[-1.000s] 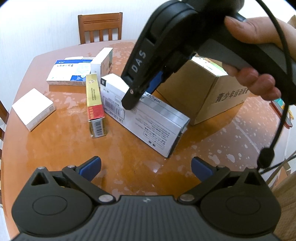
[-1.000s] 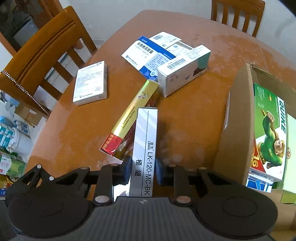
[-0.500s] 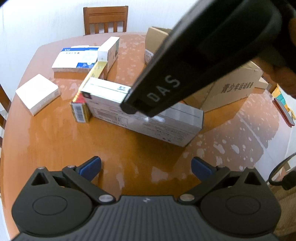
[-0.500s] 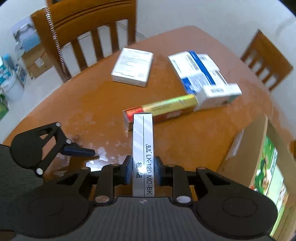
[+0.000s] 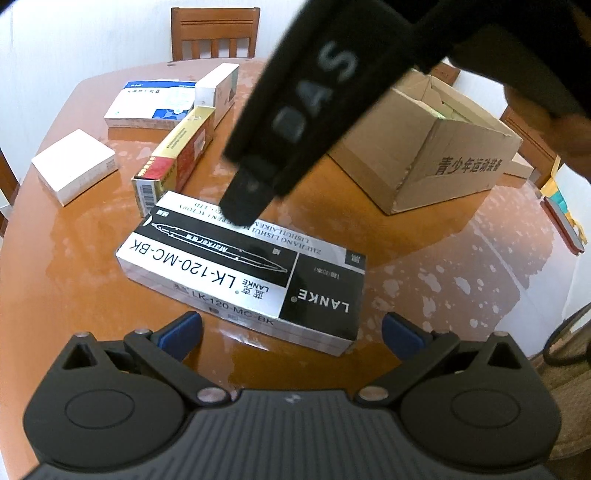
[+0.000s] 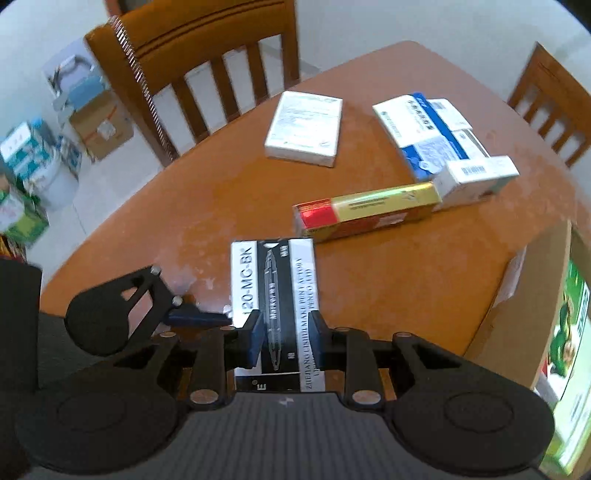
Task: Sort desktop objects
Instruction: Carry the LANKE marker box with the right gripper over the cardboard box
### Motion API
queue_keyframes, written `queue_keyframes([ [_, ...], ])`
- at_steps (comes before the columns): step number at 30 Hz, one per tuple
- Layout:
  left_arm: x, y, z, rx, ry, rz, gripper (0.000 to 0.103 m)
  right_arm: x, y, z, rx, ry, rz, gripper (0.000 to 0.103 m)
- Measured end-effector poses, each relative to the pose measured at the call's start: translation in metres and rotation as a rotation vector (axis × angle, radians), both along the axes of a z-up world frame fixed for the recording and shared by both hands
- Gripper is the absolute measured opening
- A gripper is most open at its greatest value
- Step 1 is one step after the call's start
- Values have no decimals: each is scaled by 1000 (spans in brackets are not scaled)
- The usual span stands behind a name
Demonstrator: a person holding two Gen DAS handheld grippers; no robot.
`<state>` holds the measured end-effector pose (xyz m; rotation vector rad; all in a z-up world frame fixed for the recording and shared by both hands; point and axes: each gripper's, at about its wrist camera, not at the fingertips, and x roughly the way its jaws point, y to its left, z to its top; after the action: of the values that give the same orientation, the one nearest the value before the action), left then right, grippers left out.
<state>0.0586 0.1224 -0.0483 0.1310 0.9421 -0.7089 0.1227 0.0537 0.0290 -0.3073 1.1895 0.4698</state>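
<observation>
A black-and-white marker box [image 5: 240, 273] [image 6: 273, 280] lies flat on the brown table [image 5: 406, 277], label side up. My right gripper [image 6: 286, 332] hangs just over its top face. Its jaws are opening, still narrow, and the pads do not press on the box. In the left wrist view one right fingertip [image 5: 251, 199] hovers at the box's far edge. My left gripper [image 5: 291, 332] stands open close behind the box, nothing between its fingers. An open cardboard carton [image 5: 443, 155] [image 6: 517, 295] stands to the right with packs inside.
A gold-and-red box [image 5: 177, 155] [image 6: 369, 210], a white box [image 5: 74, 170] [image 6: 303, 129], a blue-and-white box [image 5: 147, 103] [image 6: 421, 129] and a small white box [image 5: 216, 88] [image 6: 476, 177] lie beyond. Wooden chairs [image 5: 214, 33] [image 6: 199, 66] ring the table.
The marker box was pinched on its narrow edge in the right gripper; now it lies flat, label up, near the left gripper. The right jaws have parted slightly.
</observation>
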Motion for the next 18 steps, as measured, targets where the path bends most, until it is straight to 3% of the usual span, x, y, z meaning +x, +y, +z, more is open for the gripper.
queue_keyframes([
  [2, -1, 2, 0, 1, 2, 2, 103, 3, -9, 1, 23, 5, -30, 35],
  [4, -3, 3, 1, 5, 0, 4, 103, 7, -15, -3, 41, 18, -56, 52],
  [5, -3, 5, 1, 5, 1, 4, 103, 7, -15, -5, 44, 24, -57, 68],
  [6, -4, 7, 1, 3, 3, 5, 103, 7, -14, -7, 55, 29, -50, 72],
  [9, -8, 12, 1, 3, 8, 12, 103, 6, -6, -14, 85, 57, -20, 72],
  [14, -13, 18, 0, 14, 7, 26, 103, 6, 17, -36, 11, 49, 42, 73],
  [18, -13, 20, 1, 10, 10, 41, 103, 8, 24, -41, -40, 41, 78, 68],
])
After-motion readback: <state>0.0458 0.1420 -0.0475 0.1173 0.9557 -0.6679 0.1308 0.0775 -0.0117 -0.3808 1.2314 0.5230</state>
